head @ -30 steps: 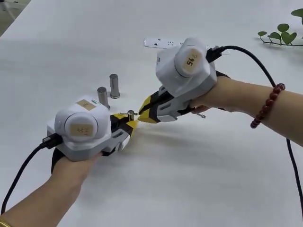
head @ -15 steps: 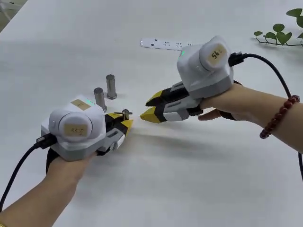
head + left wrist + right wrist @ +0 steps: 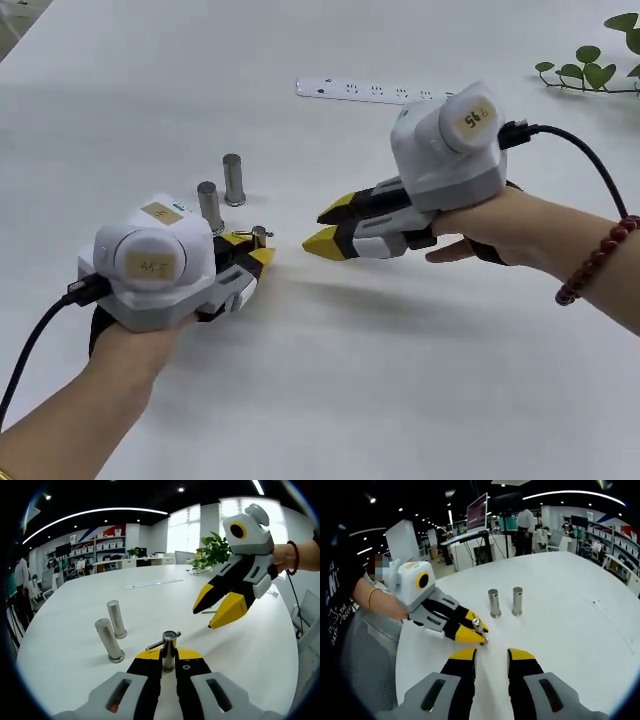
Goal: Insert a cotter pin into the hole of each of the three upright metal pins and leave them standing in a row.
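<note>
My left gripper (image 3: 256,250) (image 3: 168,656) is shut on an upright metal pin (image 3: 169,650) (image 3: 260,237) (image 3: 478,627), which has a cotter pin (image 3: 161,642) through the hole near its top. Two more metal pins (image 3: 210,206) (image 3: 233,179) stand upright on the white table just beyond it, also seen as the nearer pin (image 3: 109,640) (image 3: 494,603) and the farther pin (image 3: 116,619) (image 3: 517,601). My right gripper (image 3: 328,225) (image 3: 491,657) (image 3: 217,605) hangs open and empty to the right, a short way off the held pin.
A white power strip (image 3: 372,91) lies at the back of the table (image 3: 330,380). A green plant sprig (image 3: 590,70) reaches in at the far right. Cables trail from both grippers. Desks, shelves and people fill the office behind.
The right gripper has opened and drawn back to the right, leaving the cotter pin in the held metal pin. The left gripper stays shut on that pin.
</note>
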### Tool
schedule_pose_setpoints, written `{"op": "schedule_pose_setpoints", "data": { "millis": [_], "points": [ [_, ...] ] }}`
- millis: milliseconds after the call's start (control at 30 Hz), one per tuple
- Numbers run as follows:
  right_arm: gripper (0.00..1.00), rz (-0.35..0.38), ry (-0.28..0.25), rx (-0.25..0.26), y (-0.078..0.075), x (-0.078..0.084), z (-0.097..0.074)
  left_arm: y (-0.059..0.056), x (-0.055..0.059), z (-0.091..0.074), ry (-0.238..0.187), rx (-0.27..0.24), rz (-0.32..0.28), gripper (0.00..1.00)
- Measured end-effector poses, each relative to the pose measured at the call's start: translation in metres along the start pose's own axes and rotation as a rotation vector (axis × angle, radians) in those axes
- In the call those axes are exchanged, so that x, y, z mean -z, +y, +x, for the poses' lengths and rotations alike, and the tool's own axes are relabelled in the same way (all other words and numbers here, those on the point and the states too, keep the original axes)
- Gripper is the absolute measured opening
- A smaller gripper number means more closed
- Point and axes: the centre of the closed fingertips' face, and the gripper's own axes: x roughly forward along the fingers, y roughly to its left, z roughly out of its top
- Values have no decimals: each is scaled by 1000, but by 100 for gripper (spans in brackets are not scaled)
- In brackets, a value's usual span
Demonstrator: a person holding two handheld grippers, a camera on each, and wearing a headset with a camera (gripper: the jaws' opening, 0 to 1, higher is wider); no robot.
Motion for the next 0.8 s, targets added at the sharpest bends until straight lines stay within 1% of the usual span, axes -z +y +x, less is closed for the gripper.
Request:
{"op": "schedule_pose_setpoints", "data": {
  "millis": [133,200,433,633,700,733,800],
  "points": [
    [20,6,-1,5,1,0,-1,0,3,0,15,-4,3,6],
    [20,9,-3,6,1,-1,-1,0,6,0,28,-8,4,8],
    [20,20,-17,12,-1,-3,-1,3,8,-2,37,-19,-7,15],
    [22,24,-44,29,-5,-11,-2,1,5,-5,30,-14,-33,23],
    [23,25,-61,37,-8,-16,-2,2,4,-7,26,-13,-54,28],
    [23,25,-68,40,-9,-18,-2,3,2,-8,17,-15,-66,30],
    [24,23,-82,48,-12,-22,-2,4,0,-10,10,-16,-55,35]
  ]
}}
